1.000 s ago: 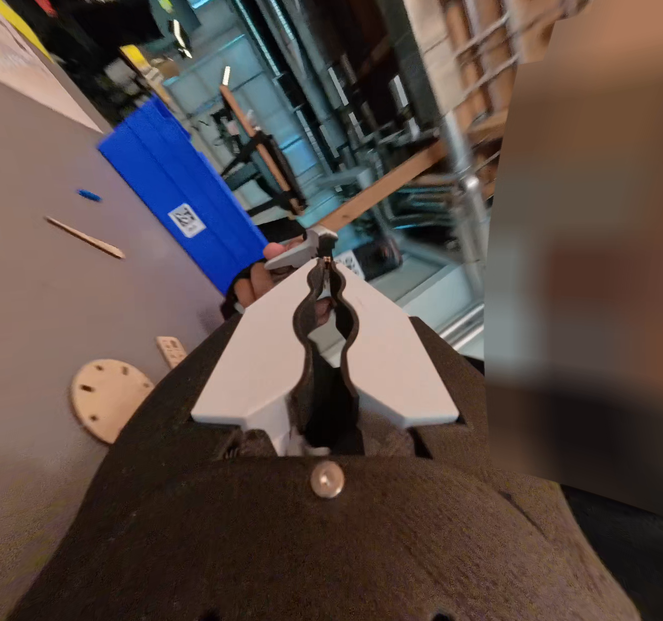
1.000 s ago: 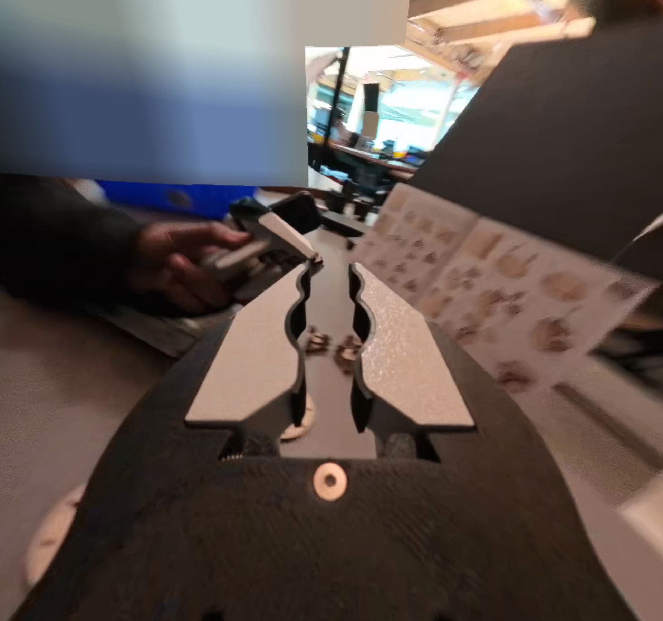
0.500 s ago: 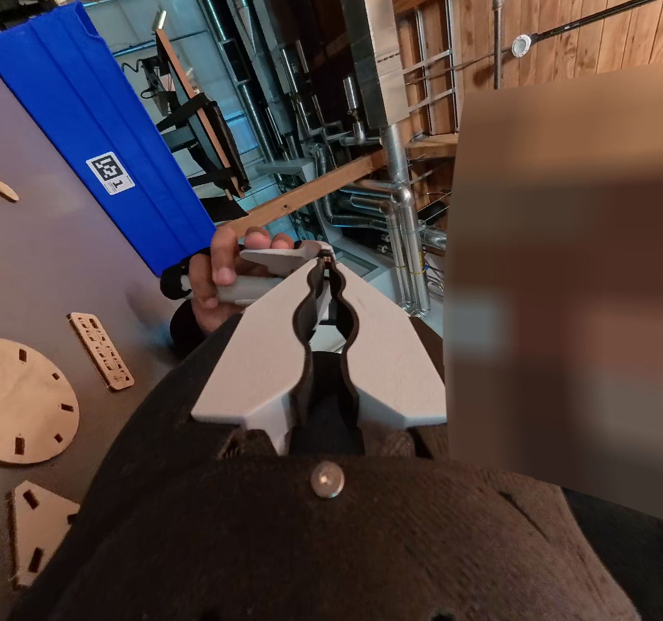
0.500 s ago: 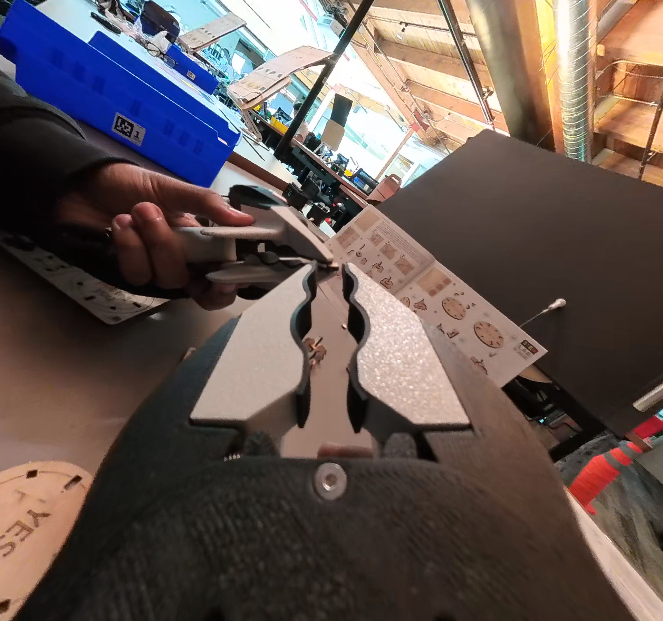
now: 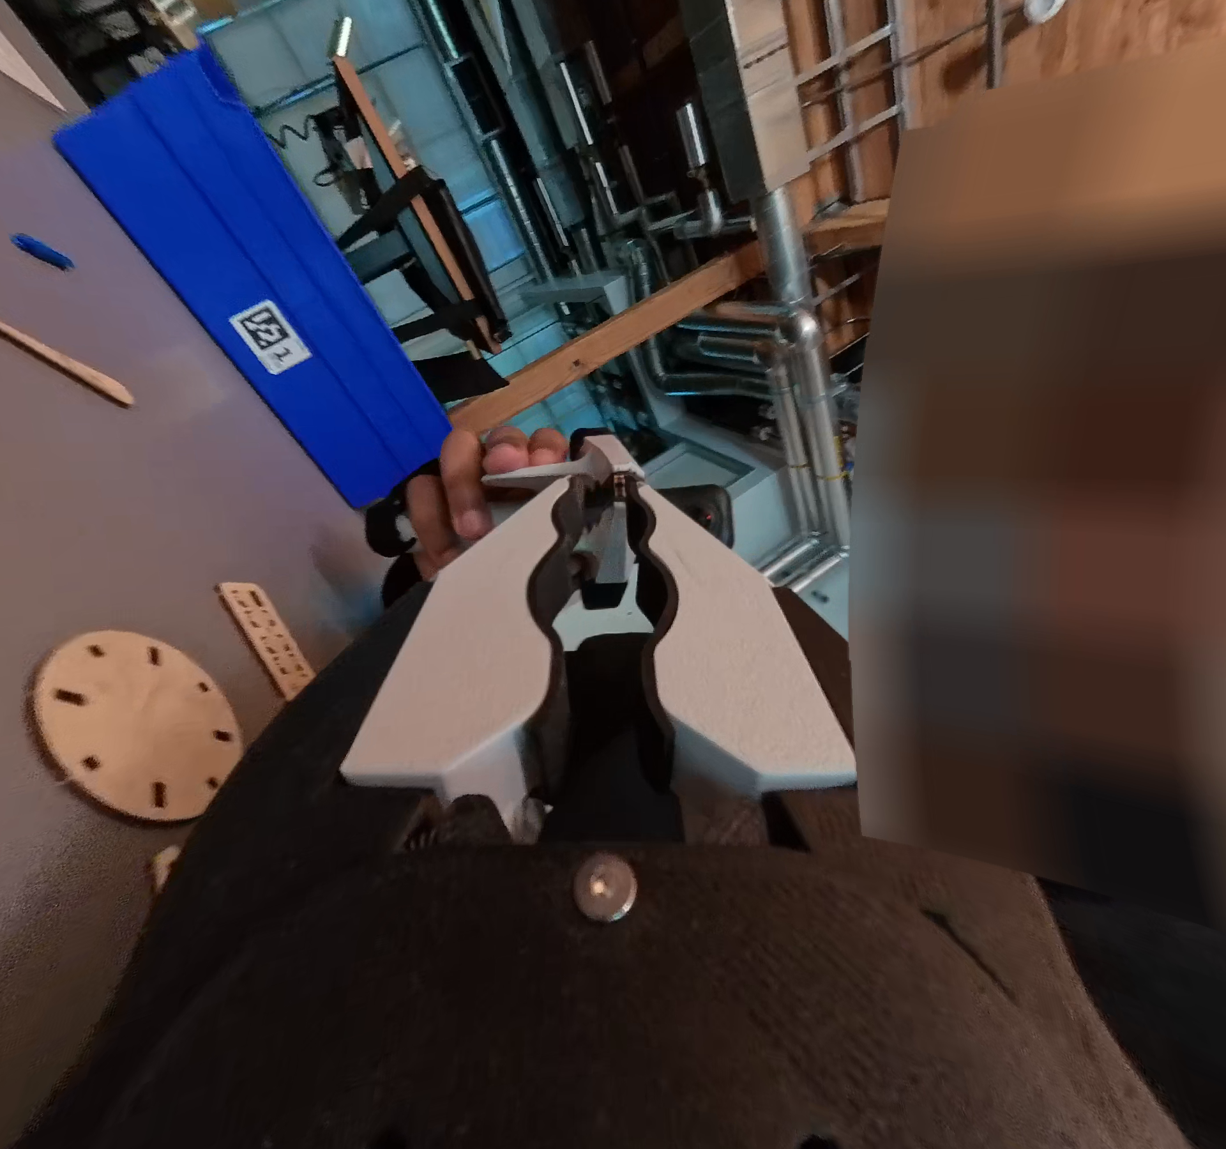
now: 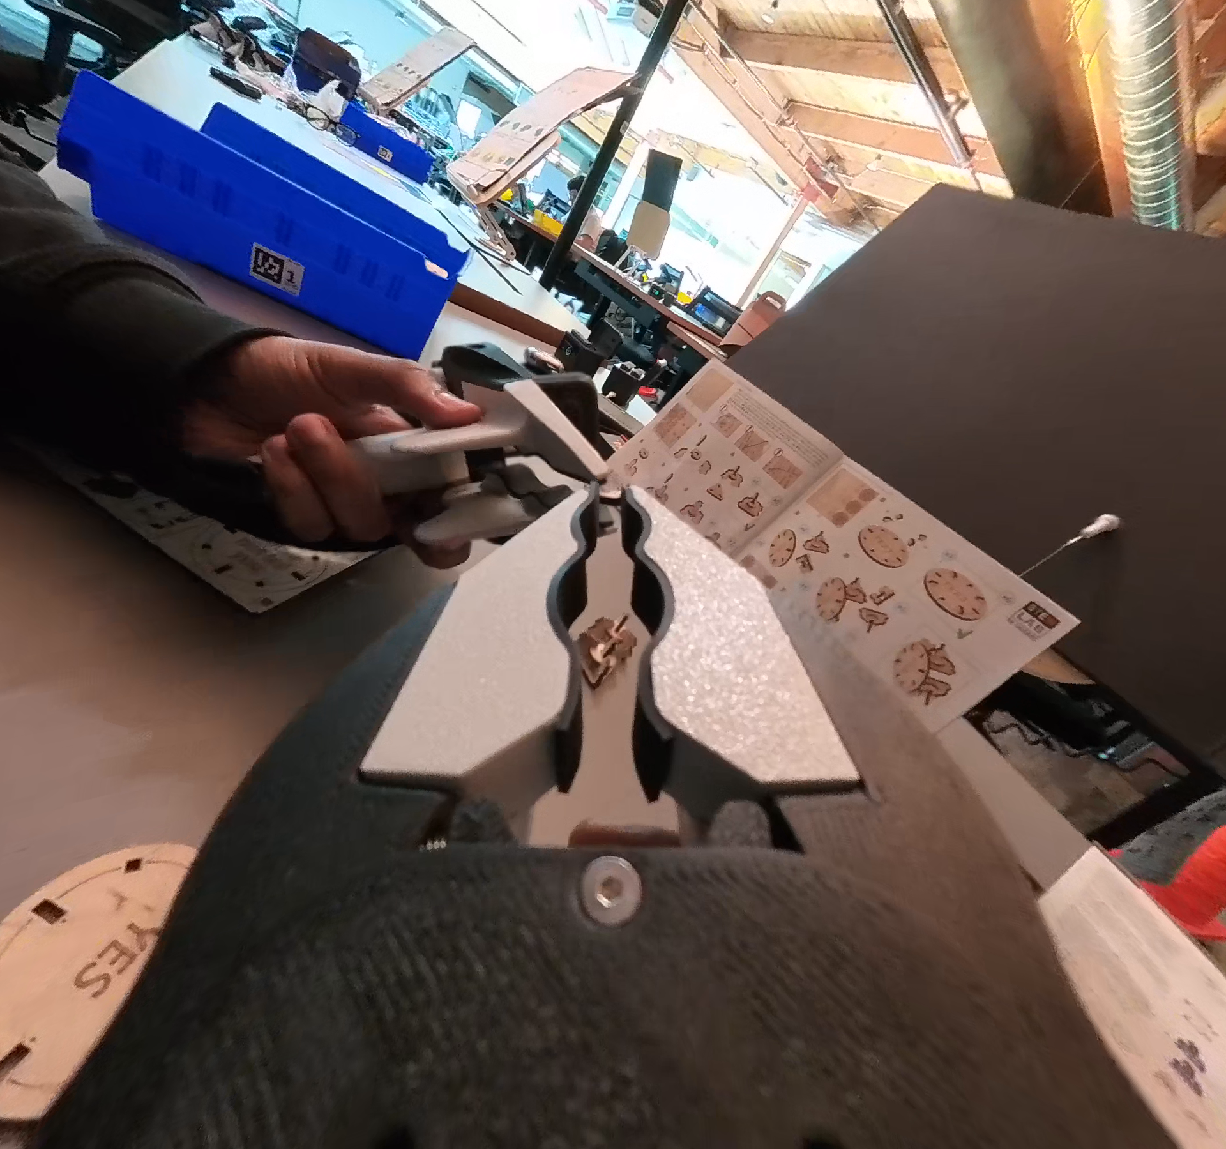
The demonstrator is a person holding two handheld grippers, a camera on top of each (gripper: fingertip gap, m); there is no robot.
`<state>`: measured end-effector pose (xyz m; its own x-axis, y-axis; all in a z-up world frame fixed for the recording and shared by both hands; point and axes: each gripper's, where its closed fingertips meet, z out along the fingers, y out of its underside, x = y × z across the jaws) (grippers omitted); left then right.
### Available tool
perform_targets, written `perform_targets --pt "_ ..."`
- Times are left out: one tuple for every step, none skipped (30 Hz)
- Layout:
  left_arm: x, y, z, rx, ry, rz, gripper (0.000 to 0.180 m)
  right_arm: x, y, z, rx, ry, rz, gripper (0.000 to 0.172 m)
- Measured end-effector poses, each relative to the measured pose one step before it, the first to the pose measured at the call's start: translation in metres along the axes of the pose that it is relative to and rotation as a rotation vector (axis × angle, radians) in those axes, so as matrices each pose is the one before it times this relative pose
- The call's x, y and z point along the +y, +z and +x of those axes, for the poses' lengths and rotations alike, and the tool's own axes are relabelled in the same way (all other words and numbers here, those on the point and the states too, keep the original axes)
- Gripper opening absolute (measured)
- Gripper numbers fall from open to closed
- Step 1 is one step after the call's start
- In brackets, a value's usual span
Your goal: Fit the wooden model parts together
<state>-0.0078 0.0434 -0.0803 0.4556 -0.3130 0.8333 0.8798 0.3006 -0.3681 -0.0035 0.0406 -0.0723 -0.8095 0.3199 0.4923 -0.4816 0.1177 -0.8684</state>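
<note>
My right gripper (image 6: pixel 607 499) has its fingertips pinched on a small thin wooden piece (image 6: pixel 609 492), held up above the grey table (image 6: pixel 133 686). My left gripper (image 5: pixel 604 487) meets it tip to tip. Its fingers stand slightly apart, and the same wooden piece (image 5: pixel 620 488) sits between them against the right pad only. The right gripper's grey fingers (image 5: pixel 610 453) reach in from ahead, held by a hand (image 5: pixel 458 493). In the right wrist view the left gripper's fingers (image 6: pixel 550 434) are spread above and below the piece.
A blue bin (image 5: pixel 252 321) lies on the table behind. A slotted wooden disc (image 5: pixel 136 725), a holed strip (image 5: pixel 265 636) and a stick (image 5: pixel 66 364) lie at the left. An instruction sheet (image 6: pixel 862 553) leans on a black board (image 6: pixel 995 354). Small wooden parts (image 6: pixel 605 646) lie below my right fingers. The grippers are tip to tip, or close to it.
The left gripper was shut on the small piece and has opened a little. The right gripper was open and has closed onto the piece at the meeting tips.
</note>
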Motion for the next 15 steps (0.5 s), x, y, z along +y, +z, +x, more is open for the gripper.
perform_targets --pt "-0.00104 -0.00143 -0.00223 -0.0263 0.0260 -0.0108 0.012 0.00052 -0.00025 0.00039 -0.0107 0.0164 -0.0031 0.005" --pt "-0.00007 -0.00098 -0.00218 -0.0253 0.0231 -0.0163 0.013 0.00020 -0.00017 -0.00002 -0.0135 0.0200 -0.0011 0.005" --pt "0.00075 -0.00020 -0.00023 -0.0105 0.0182 -0.0188 0.013 0.00018 0.00011 -0.00034 -0.0151 0.0207 -0.0007 0.005" --pt "0.00198 0.00068 0.00099 0.0018 0.0058 -0.0242 0.013 0.00079 0.00023 -0.00076 -0.0159 0.0172 -0.0026 0.005" --pt "0.00289 0.00113 0.00092 0.0057 -0.0075 -0.0250 0.012 0.00093 0.00037 -0.00136 -0.0167 0.0115 -0.0038 0.004" --pt "0.00255 0.00130 0.00056 0.0085 -0.0134 -0.0168 0.012 0.00122 0.00049 -0.00168 -0.0159 0.0059 -0.0047 0.004" --pt "0.00172 0.00100 0.00071 0.0123 -0.0149 -0.0066 0.013 0.00166 0.00066 -0.00149 -0.0116 0.0006 -0.0082 0.004" --pt "0.00128 0.00069 -0.00001 0.0109 -0.0189 -0.0026 0.013 0.00181 0.00058 -0.00136 -0.0090 -0.0034 -0.0102 0.004" --pt "0.00089 0.00044 -0.00001 0.0126 -0.0190 -0.0004 0.013 0.00126 0.00054 -0.00132 -0.0072 -0.0044 -0.0081 0.005" --pt "0.00054 0.00010 0.00006 0.0130 -0.0171 0.0002 0.013 0.00072 0.00049 -0.00100 -0.0058 -0.0026 -0.0050 0.005" --pt "0.00033 -0.00013 0.00030 0.0116 -0.0152 0.0001 0.012 0.00039 0.00030 -0.00041 -0.0025 -0.0021 -0.0037 0.005" --pt "0.00005 -0.00023 0.00084 0.0130 -0.0115 -0.0001 0.011 0.00045 0.00009 -0.00021 -0.0013 -0.0039 -0.0035 0.005" --pt "-0.00042 -0.00027 -0.00036 0.0016 -0.0102 0.0032 0.009 0.00015 -0.00012 -0.00014 -0.0003 -0.0044 -0.0017 0.005" --pt "-0.00021 -0.00014 -0.00010 0.0000 -0.0046 0.0020 0.008 0.00035 -0.00003 -0.00008 -0.0001 -0.0046 -0.0023 0.004" --pt "-0.00023 0.00000 -0.00032 -0.0027 -0.0014 0.0018 0.007 0.00028 -0.00013 0.00000 0.0021 -0.0060 -0.0013 0.005"
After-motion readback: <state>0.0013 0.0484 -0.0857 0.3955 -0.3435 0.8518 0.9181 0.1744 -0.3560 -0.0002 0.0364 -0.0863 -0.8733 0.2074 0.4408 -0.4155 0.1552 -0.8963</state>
